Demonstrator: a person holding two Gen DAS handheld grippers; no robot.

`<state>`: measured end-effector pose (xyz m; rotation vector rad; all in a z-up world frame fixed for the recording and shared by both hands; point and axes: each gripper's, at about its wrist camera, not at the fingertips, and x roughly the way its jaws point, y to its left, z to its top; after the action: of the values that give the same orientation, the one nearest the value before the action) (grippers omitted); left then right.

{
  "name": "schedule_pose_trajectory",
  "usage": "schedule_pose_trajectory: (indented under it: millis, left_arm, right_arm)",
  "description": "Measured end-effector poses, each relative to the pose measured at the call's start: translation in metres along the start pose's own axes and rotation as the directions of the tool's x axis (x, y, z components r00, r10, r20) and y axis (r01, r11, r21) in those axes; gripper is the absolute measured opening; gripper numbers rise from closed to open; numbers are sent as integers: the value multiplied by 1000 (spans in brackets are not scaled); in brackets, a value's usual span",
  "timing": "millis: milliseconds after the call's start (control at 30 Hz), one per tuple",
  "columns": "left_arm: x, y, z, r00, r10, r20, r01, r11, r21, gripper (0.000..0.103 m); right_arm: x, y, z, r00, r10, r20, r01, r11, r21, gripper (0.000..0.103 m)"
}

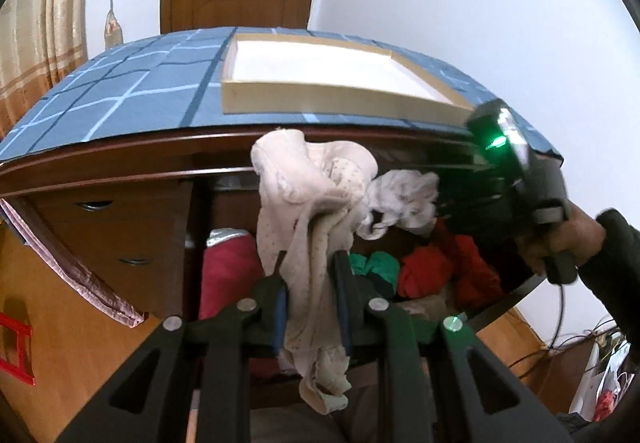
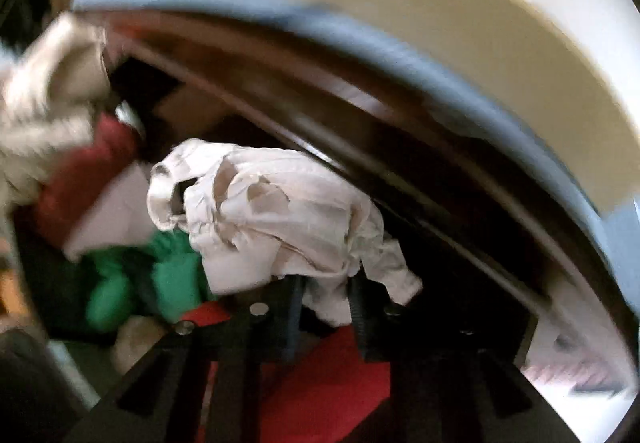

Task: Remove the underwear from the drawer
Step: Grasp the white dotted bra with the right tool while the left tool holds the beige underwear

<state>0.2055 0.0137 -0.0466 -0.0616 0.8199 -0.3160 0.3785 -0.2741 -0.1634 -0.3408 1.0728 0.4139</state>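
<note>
My left claw (image 1: 308, 263) is pinching a beige dotted pair (image 1: 304, 203), the cloth bunched between the two fingers and hanging down below them, already lifted clear above the open drawer (image 1: 500, 297). My right claw (image 2: 326, 297) is clamped on a white pair (image 2: 280, 211); from the left camera that white pair (image 1: 404, 199) shows raised beside the beige one, just under the desk edge. So I judge the step in hand is the lift-out, with both pieces free of the pile of red (image 1: 436, 267) and green (image 1: 376, 267) clothes left in the drawer. On the blue checked desktop (image 1: 120, 91) sits a shallow tray (image 1: 344, 95), which looks the likely place to set them, though that is only my guess. The next move calls for raising both claws over the desk edge without snagging the dangling cloth on it, and holding the pinch firm, since the right view is blurred and its grip looks to catch only a corner of the fabric.
</note>
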Motion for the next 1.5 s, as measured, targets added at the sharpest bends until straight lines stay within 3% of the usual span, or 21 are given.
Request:
schedule_pose_trajectory:
  millis: [100,133,200,233,267,400,500,700,867,900,967,1000,1033,1067,1267,1400,1500]
  left_arm:
    - [-5,2,1,1000,-2,20,2,1000,-10,18]
    - [-7,2,2,1000,-3,29,3,1000,-13,18]
    - [-10,2,3,999,-4,45,4,1000,-14,18]
    - [-11,2,4,999,-4,50,4,1000,-14,18]
    - [-13,1,4,999,-3,53,3,1000,-14,18]
    - [-18,1,2,998,1,60,0,1000,-8,19]
    - [-21,3,2,998,10,67,-9,1000,-12,19]
    - [-23,6,5,997,24,67,-23,1000,-19,19]
    - [-20,9,8,998,28,60,-27,999,-20,19]
    - [-19,10,8,998,29,58,-27,999,-21,19]
    - [-17,12,9,998,30,51,-29,999,-26,19]
    - [-16,13,9,998,31,49,-30,999,-27,19]
    - [-16,14,10,998,31,47,-30,999,-29,19]
    - [-15,14,10,998,30,47,-29,999,-30,19]
    - [-14,15,10,999,28,42,-27,999,-34,19]
    - [-16,18,10,998,37,44,-35,999,-42,19]
    - [-17,21,10,998,46,46,-44,998,-48,19]
  right_arm:
    - [-20,-13,-5,995,94,34,-98,982,158,20]
    - [-24,-18,-8,990,132,46,-139,966,220,6]
    - [-34,-31,-12,959,262,111,-284,891,354,1]
    - [-37,-36,-15,949,283,141,-316,867,385,1]
    - [-41,-37,-15,952,262,157,-304,868,392,1]
    - [-54,-19,-14,969,151,197,-193,957,215,2]
    - [-37,-1,-17,982,138,131,-149,986,79,2]
    - [-2,36,-34,997,68,48,-57,979,-194,2]
    - [20,44,-26,997,74,20,-67,964,-258,4]
    - [21,42,-25,997,79,23,-70,965,-253,10]
    - [22,39,-23,993,113,34,-101,965,-240,50]
    - [17,34,-19,991,132,35,-120,965,-234,84]
    - [17,31,-19,984,175,28,-164,961,-223,94]
    - [16,30,-16,982,185,25,-175,960,-221,94]
    - [19,40,-12,997,40,69,-16,946,-323,94]
    - [41,52,-9,995,-43,93,77,917,-392,72]
    - [62,61,-9,992,-86,89,117,890,-440,72]
